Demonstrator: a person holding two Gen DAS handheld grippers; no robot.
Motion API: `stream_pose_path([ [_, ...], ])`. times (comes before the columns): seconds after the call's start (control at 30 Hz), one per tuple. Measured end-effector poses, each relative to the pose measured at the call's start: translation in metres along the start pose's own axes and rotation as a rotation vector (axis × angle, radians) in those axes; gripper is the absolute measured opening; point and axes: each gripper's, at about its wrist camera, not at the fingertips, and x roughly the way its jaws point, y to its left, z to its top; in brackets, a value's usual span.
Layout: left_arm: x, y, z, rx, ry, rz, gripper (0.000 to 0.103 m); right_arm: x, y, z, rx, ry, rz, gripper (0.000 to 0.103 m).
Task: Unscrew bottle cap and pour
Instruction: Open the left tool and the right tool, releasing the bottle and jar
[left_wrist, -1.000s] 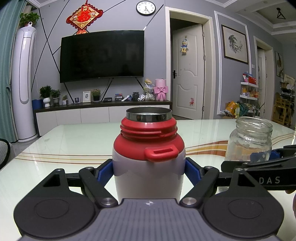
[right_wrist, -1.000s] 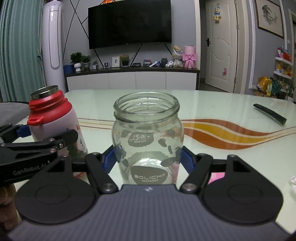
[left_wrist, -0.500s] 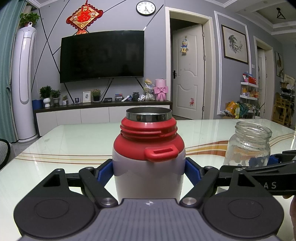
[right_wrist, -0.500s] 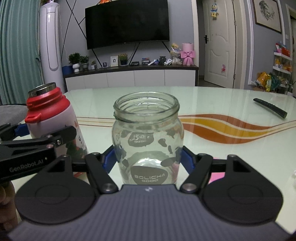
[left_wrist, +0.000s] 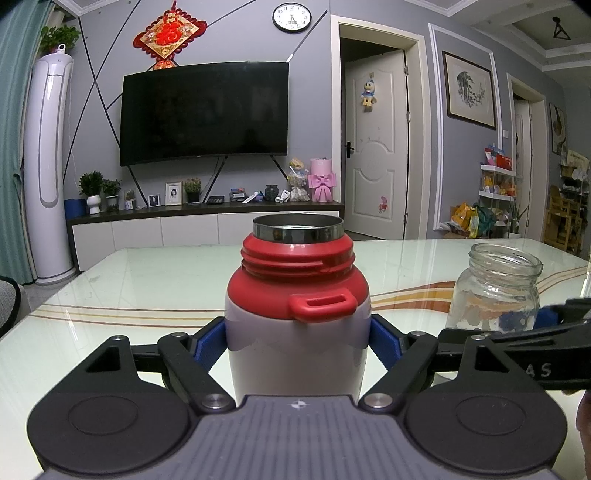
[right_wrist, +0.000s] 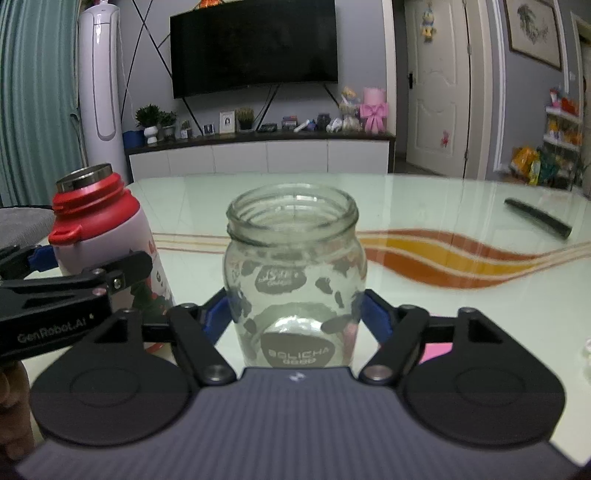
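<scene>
— Pads (left_wrist: 208, 343) of left gripper (left_wrist: 297, 343) pressed on both flanks of bottle (left_wrist: 295, 295), low on the white body. Clamped. Upright on table (left_wrist: 147, 288).
— Change against a second ago?
— None on that side. Same framing, same grip, no tilt.
— Right side?
— Right gripper (right_wrist: 295, 321) closed round glass jar (right_wrist: 293, 266), blue pads (right_wrist: 375, 321) tight to the glass. Jar now sits slightly lower and further out in the left view than a second ago. In the right view, bottle slid a little toward the left edge. Small drift only.
— Meaning for the task?
— Cap step judged complete: red threads bare, steel rim open, no cap visible in either view. Jar mouth open too. Pour not yet begun. Reads as final placing of the receiver just beside the bottle's right.
— Contents?
— Cannot tell for the bottle; interior hidden. Jar looks empty.
— Surroundings?
— Dark remote (right_wrist: 537, 218) far right on the glass top, well apart. Pink scrap (right_wrist: 437, 349) under the right finger linkage, flat.
— Obstructions?
— Only the two tools themselves: the finger arms of each nearly overlap the other's. Risk of knocking linkages once the bottle tips toward the jar. Smooth top, so likely slip if the jar is let go.
</scene>
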Motion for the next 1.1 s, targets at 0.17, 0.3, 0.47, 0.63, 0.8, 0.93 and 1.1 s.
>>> stream_pose_path([
  [0.17, -0.001, 0.0, -0.001, 0.004, -0.003, 0.006, 0.085, 0.003, -0.002, 0.001, 0.019, 0.017, 0.002, 0.08],
  [0.3, -0.002, 0.0, -0.001, 0.001, -0.004, 0.01, 0.088, 0.003, -0.002, -0.001, 0.021, 0.02, -0.001, 0.081],
  [0.47, -0.005, 0.0, 0.0, -0.003, -0.01, 0.015, 0.092, -0.001, -0.002, -0.002, 0.025, 0.012, -0.002, 0.082],
  [0.63, -0.009, 0.0, 0.0, -0.009, -0.002, 0.011, 0.093, -0.005, -0.003, -0.001, 0.027, 0.011, -0.004, 0.084],
  [0.8, -0.014, -0.001, 0.0, -0.014, 0.009, 0.009, 0.093, -0.01, -0.002, 0.0, 0.032, 0.001, -0.001, 0.085],
  [0.93, -0.02, 0.001, 0.0, -0.014, 0.011, 0.019, 0.094, -0.014, -0.001, 0.001, 0.036, -0.007, 0.005, 0.085],
  [1.1, -0.025, 0.001, 0.002, -0.017, 0.015, 0.025, 0.095, -0.02, 0.0, 0.003, 0.034, -0.018, 0.008, 0.085],
])
